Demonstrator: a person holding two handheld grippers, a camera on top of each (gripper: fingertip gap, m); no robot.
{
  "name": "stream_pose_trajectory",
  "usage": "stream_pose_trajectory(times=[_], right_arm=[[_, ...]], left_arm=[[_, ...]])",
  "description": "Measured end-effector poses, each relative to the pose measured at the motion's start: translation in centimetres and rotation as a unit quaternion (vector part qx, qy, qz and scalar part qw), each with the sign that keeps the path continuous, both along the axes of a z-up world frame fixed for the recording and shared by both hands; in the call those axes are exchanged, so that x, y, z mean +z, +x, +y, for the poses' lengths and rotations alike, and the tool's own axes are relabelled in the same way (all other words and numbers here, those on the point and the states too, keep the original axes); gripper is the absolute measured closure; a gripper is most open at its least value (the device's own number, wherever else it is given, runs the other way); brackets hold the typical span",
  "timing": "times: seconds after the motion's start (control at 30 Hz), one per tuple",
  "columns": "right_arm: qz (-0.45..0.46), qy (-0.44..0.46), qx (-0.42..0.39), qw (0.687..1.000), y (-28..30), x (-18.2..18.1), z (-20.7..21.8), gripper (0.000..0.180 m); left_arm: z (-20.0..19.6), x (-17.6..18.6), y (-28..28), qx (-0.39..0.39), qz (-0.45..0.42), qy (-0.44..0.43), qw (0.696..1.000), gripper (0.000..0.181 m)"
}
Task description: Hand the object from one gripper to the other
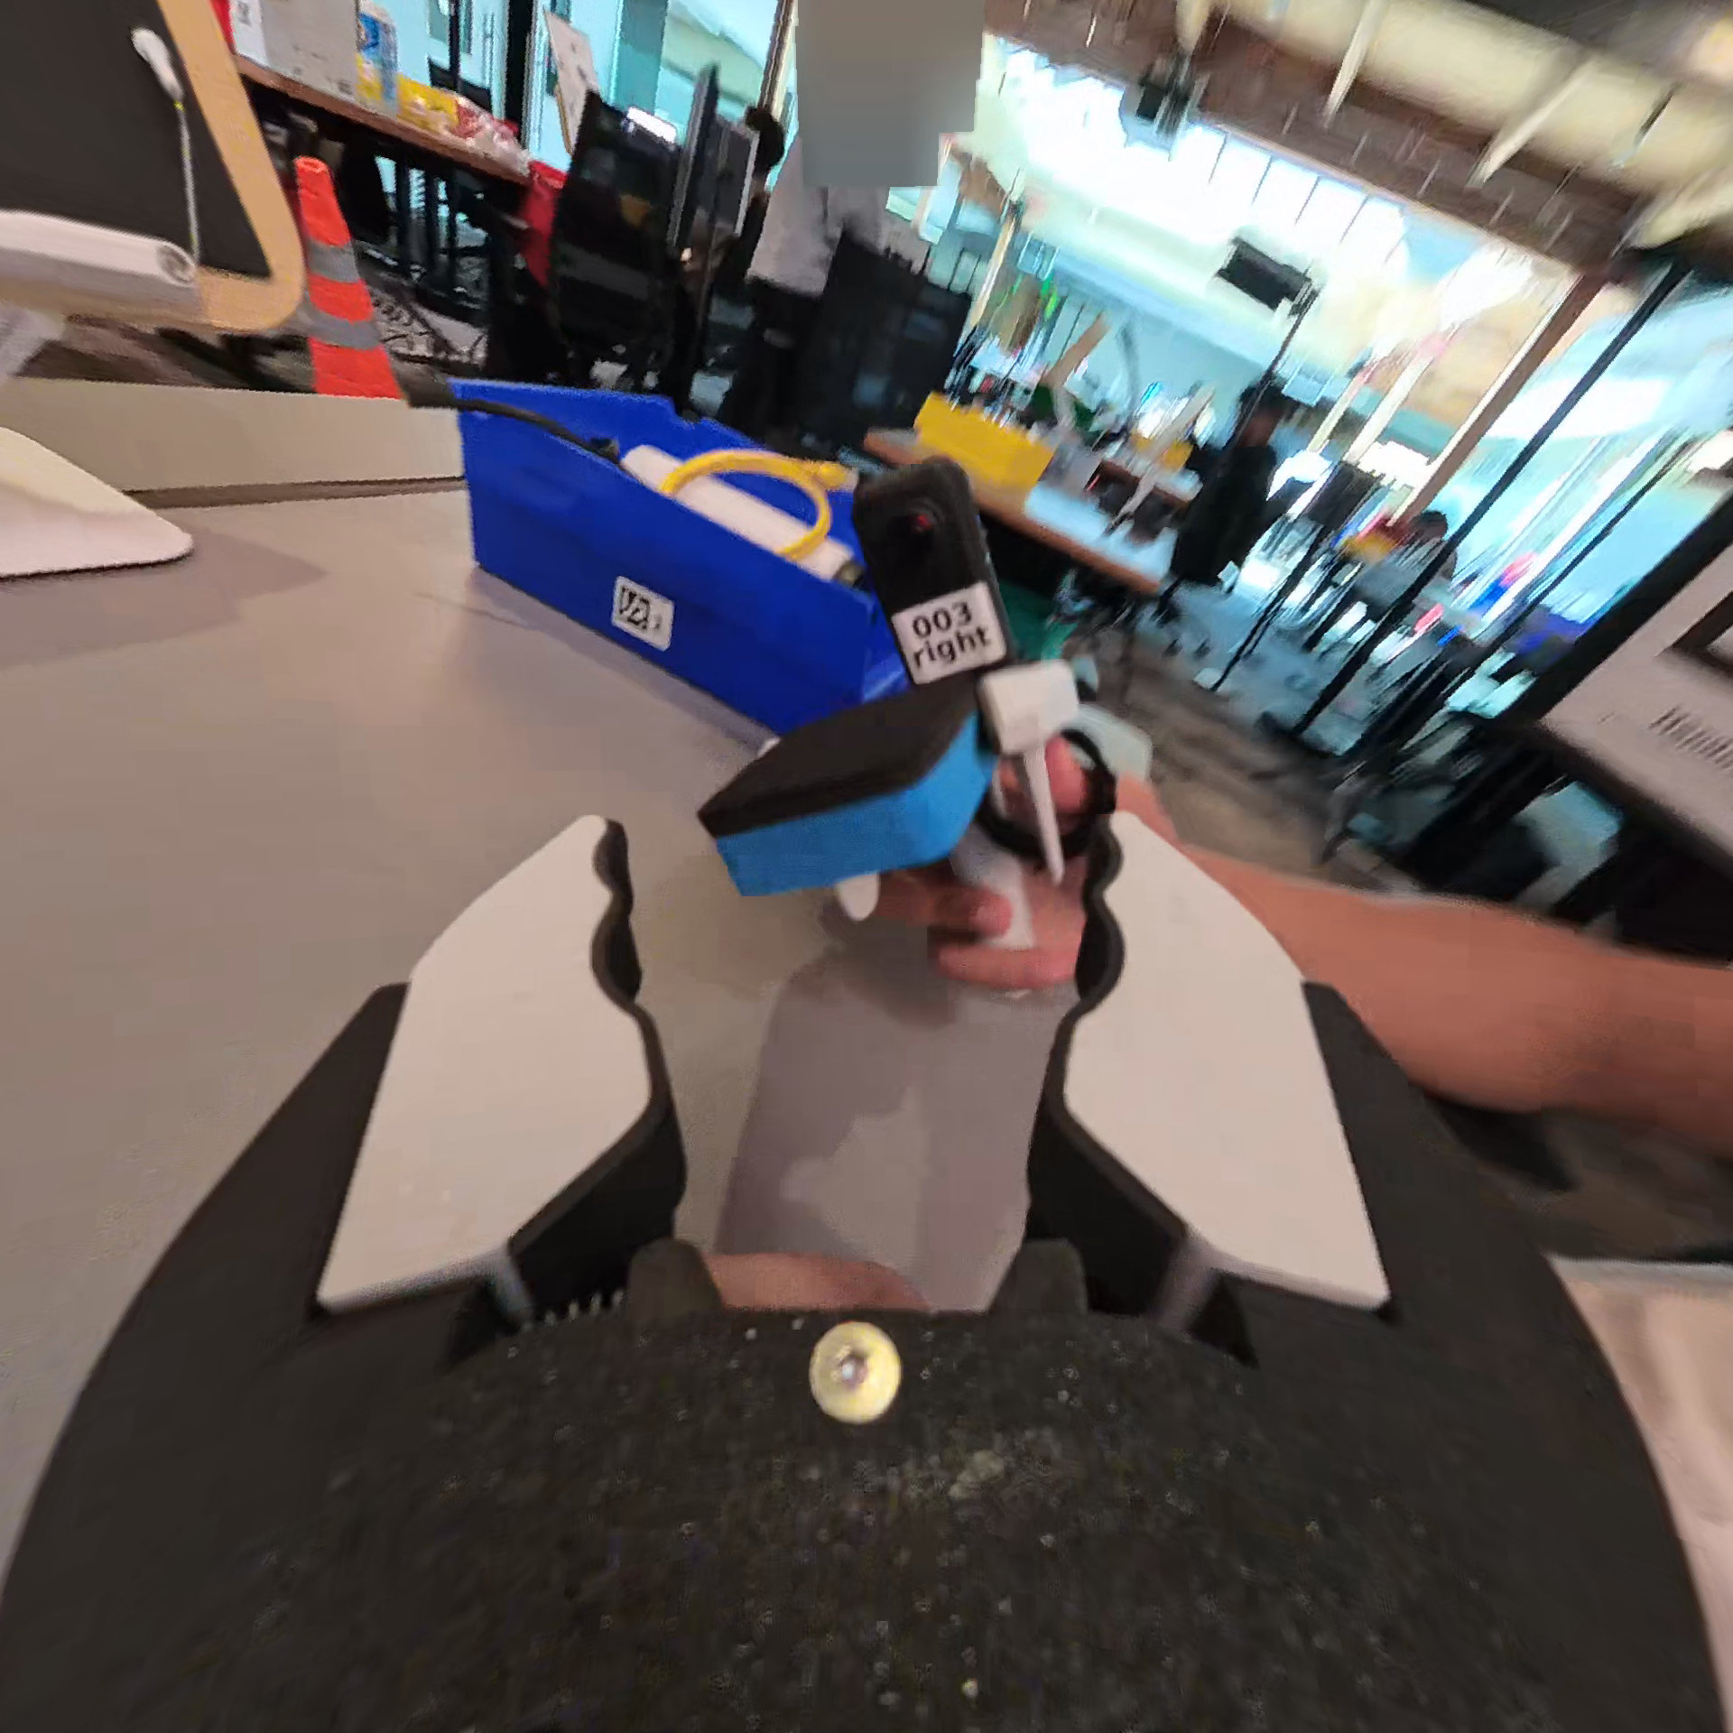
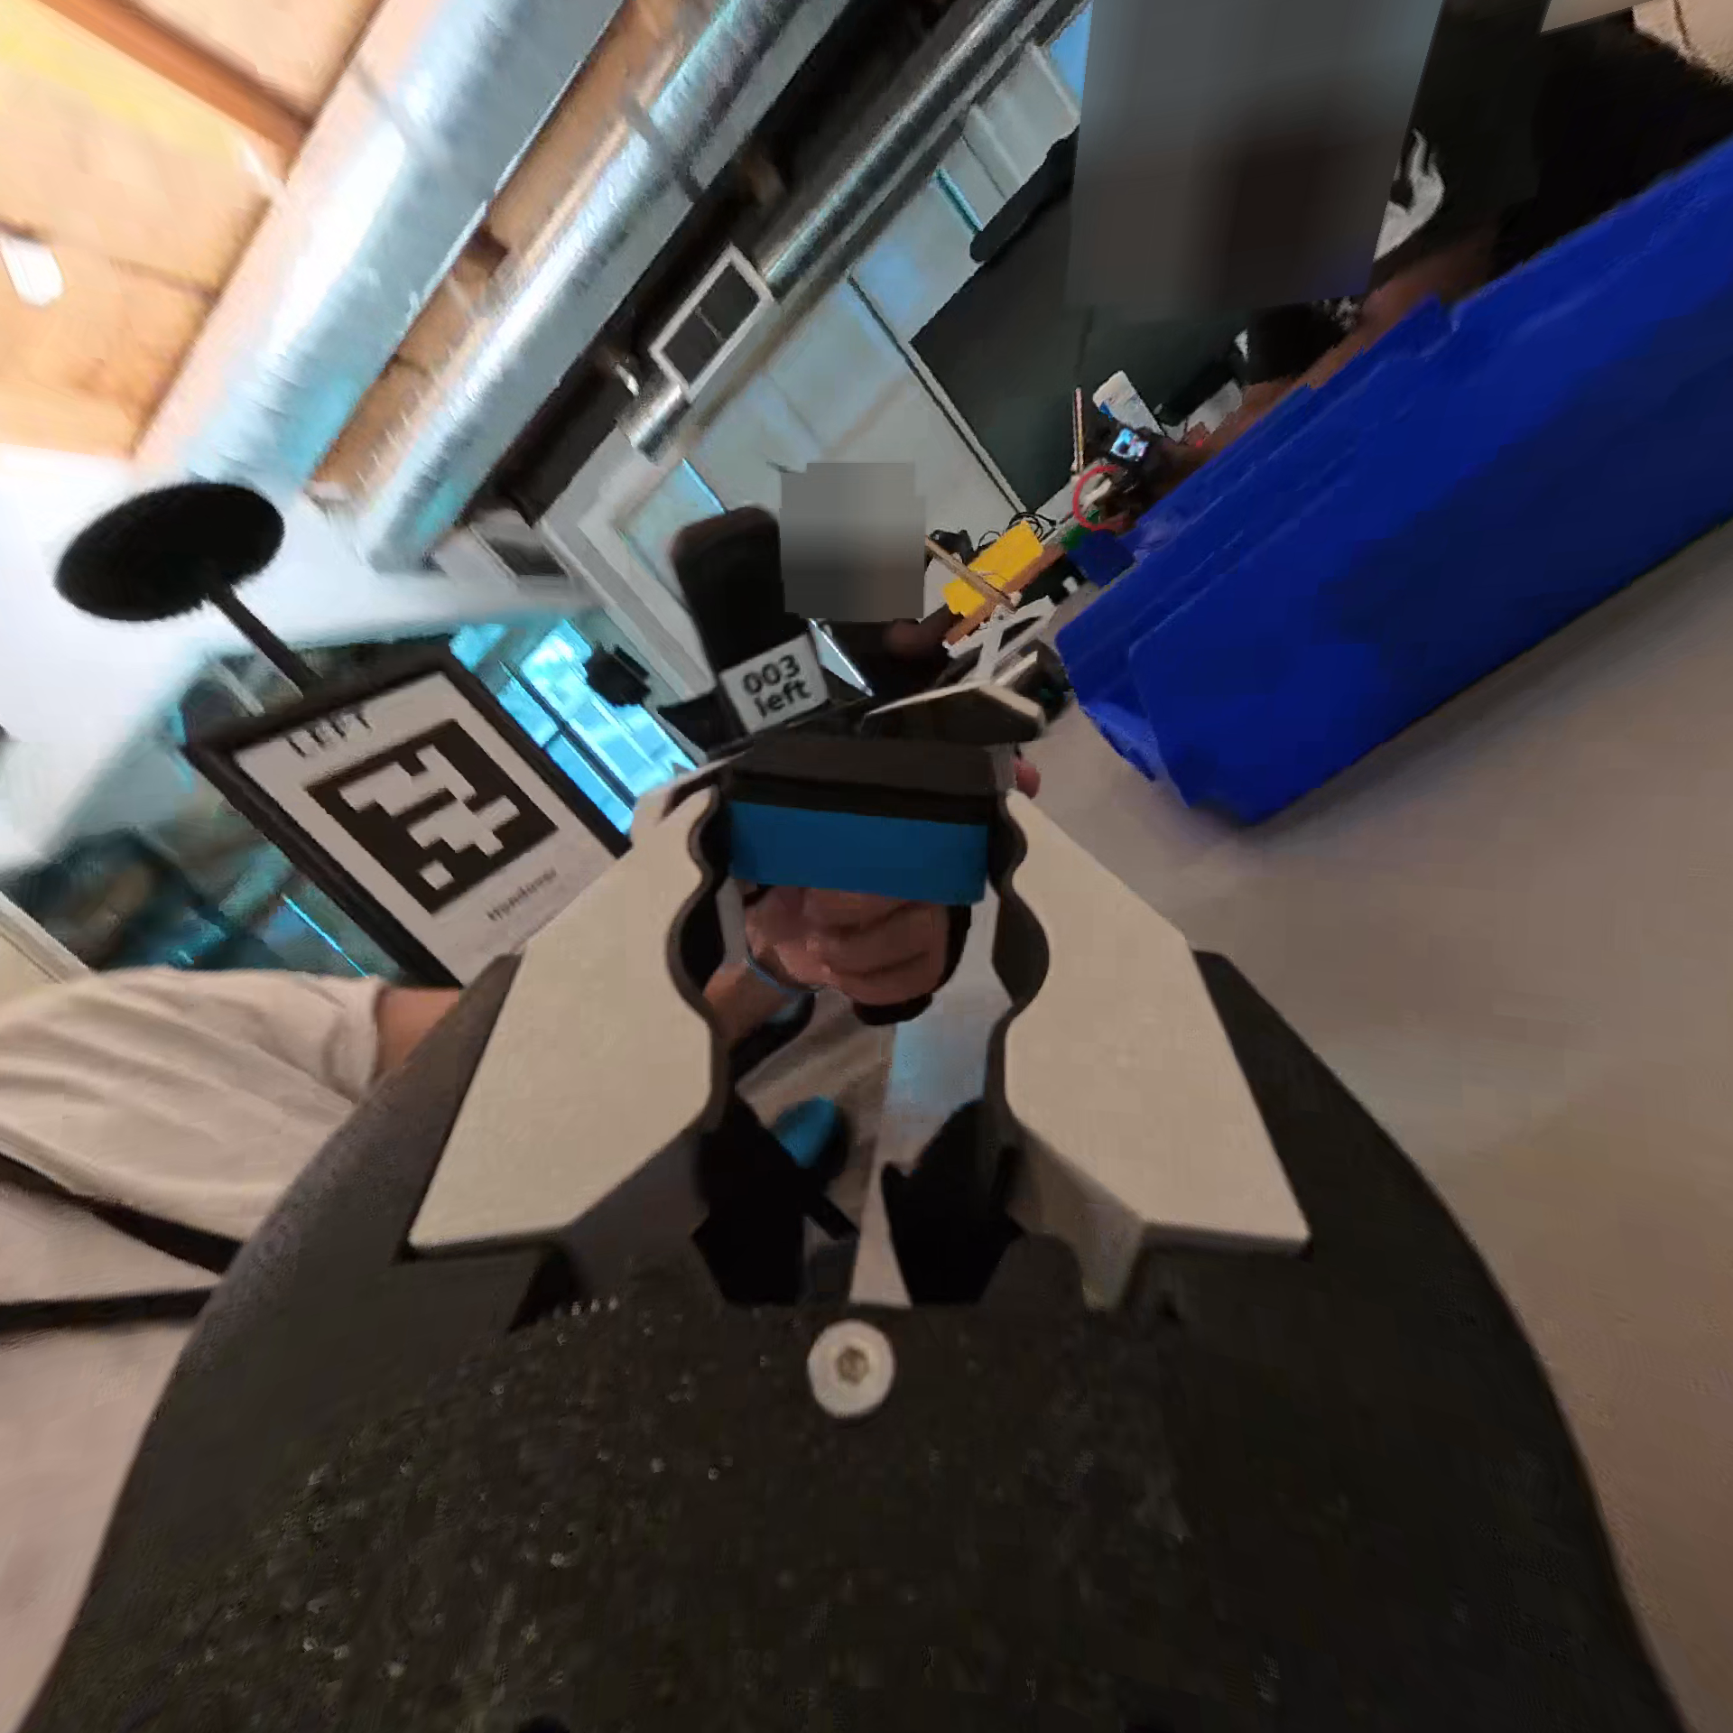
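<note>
A blue sponge with a black top (image 2: 858, 849) is clamped across the tips of my right gripper (image 2: 849, 811), which is shut on it. In the left wrist view the sponge (image 1: 835, 825) hangs above the grey table (image 1: 281, 844), held from the far side by the right gripper (image 1: 994, 778) in a person's hand. My left gripper (image 1: 863, 844) is open and empty. Its tips sit on either side of the sponge's near end without touching it. In the right wrist view, one white finger (image 2: 975, 713) of the left gripper shows just behind the sponge.
A blue bin (image 1: 656, 563) holding a white roll and a yellow cable stands on the table behind the sponge; it also shows in the right wrist view (image 2: 1407, 610). A person's forearm (image 1: 1407, 985) reaches in from the right. An orange cone (image 1: 342, 300) stands beyond the table. My two grippers' fingertips are within a few centimetres of each other.
</note>
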State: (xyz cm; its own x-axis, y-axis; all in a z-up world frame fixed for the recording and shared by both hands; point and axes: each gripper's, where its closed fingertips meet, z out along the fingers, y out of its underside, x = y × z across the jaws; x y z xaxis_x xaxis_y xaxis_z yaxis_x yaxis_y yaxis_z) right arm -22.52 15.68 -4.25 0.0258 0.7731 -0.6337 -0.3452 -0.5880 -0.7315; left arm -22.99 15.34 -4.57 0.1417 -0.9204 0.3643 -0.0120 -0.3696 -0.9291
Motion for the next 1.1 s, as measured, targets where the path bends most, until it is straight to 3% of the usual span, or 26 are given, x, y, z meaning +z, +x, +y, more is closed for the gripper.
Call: stream_pose_trajectory(times=[0.03, 0.33, 0.37, 0.4, 0.57, 0.67, 0.73, 0.87, 1.0, 1.1], right_arm=[[-0.005, 0.025, 0.000, 1.000, -0.1, 0.4, -0.4, 0.124], [-0.027, 0.065, 0.020, 0.997, -0.9, 0.7, -1.8, 0.124], [-0.028, 0.066, 0.020, 0.997, -1.0, 0.7, -1.9, 0.124], [-0.028, 0.069, 0.021, 0.997, -1.1, 0.8, -2.0, 0.124], [-0.044, 0.065, 0.006, 0.997, -1.3, 0.2, -1.6, 0.124], [-0.086, 0.094, -0.044, 0.991, -0.4, -0.3, -0.4, 0.117], [-0.162, 0.161, -0.113, 0.967, 0.9, -1.0, 0.7, 0.115], [-0.281, 0.307, -0.195, 0.888, 2.3, -1.3, 0.9, 0.109], [-0.309, 0.401, -0.252, 0.825, 1.8, -1.1, -0.3, 0.119], [-0.321, 0.426, -0.209, 0.820, -0.2, -1.8, -1.7, 0.120]], left_arm=[[0.0, 0.6, -0.2, -0.008, -0.023, -0.019, 1.000, 0.091], [-1.4, 0.5, -0.2, -0.080, -0.033, -0.056, 0.995, 0.097], [-1.6, 0.3, -0.1, -0.088, -0.033, -0.055, 0.994, 0.104], [-1.9, 0.1, -0.1, -0.099, -0.029, -0.052, 0.993, 0.125], [-1.4, -0.5, -0.6, -0.111, -0.003, -0.062, 0.992, 0.126], [-0.3, 0.2, -1.5, -0.095, -0.017, -0.071, 0.993, 0.126], [0.8, 0.4, -2.4, -0.087, -0.031, -0.103, 0.990, 0.126], [1.8, -0.4, -3.4, -0.103, -0.032, -0.202, 0.973, 0.126], [0.6, -2.5, -3.1, -0.140, 0.021, -0.262, 0.955, 0.126], [-0.4, -3.4, -2.7, -0.158, 0.052, -0.270, 0.948, 0.126]])
